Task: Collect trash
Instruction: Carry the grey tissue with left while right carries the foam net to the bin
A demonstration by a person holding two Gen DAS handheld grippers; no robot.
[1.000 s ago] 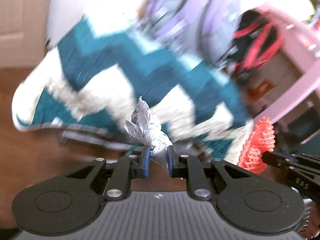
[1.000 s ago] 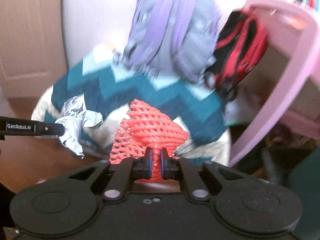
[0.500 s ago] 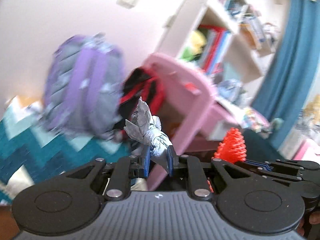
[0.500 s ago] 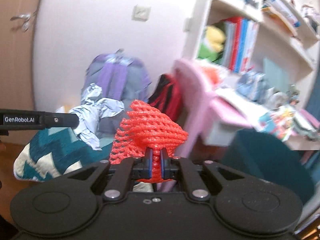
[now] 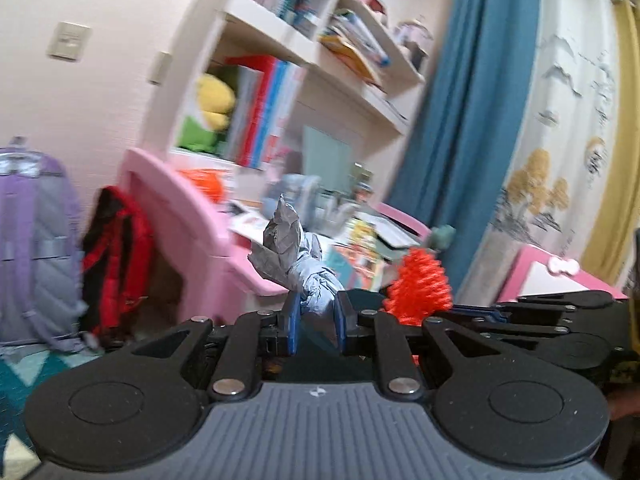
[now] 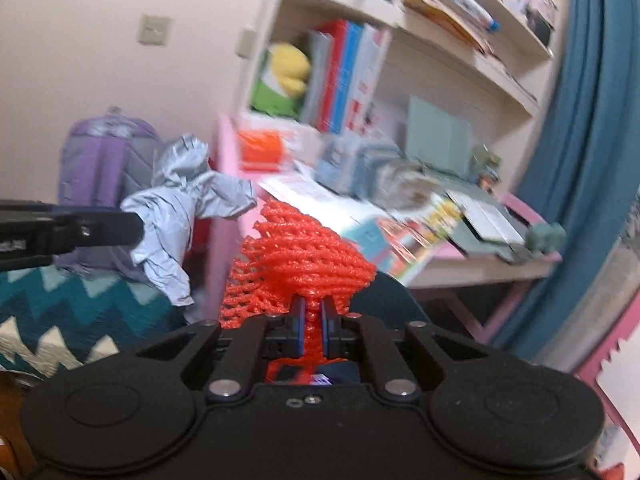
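My left gripper [image 5: 314, 312] is shut on a crumpled silver-grey wrapper [image 5: 288, 248] that sticks up between its blue pads. In the right wrist view the same wrapper [image 6: 184, 208] hangs at the tip of the left gripper's fingers [image 6: 120, 230], entering from the left. My right gripper [image 6: 313, 320] is shut on a bunched red-orange foam net [image 6: 300, 256]. That net [image 5: 420, 288] also shows right of the wrapper in the left wrist view, held by the right gripper's black fingers [image 5: 472, 312]. Both pieces are carried in the air, side by side.
A pink desk [image 6: 480, 264] cluttered with books and papers stands ahead under white bookshelves [image 6: 400, 20]. A purple backpack [image 5: 32, 248] and a red-black bag [image 5: 112, 248] lean at left by a teal zigzag blanket [image 6: 60, 312]. Blue curtains [image 5: 460, 120] hang at right.
Both grippers have risen and swung right, from the zigzag blanket and backpacks toward the pink desk and shelves. Each keeps its hold on its piece of trash.
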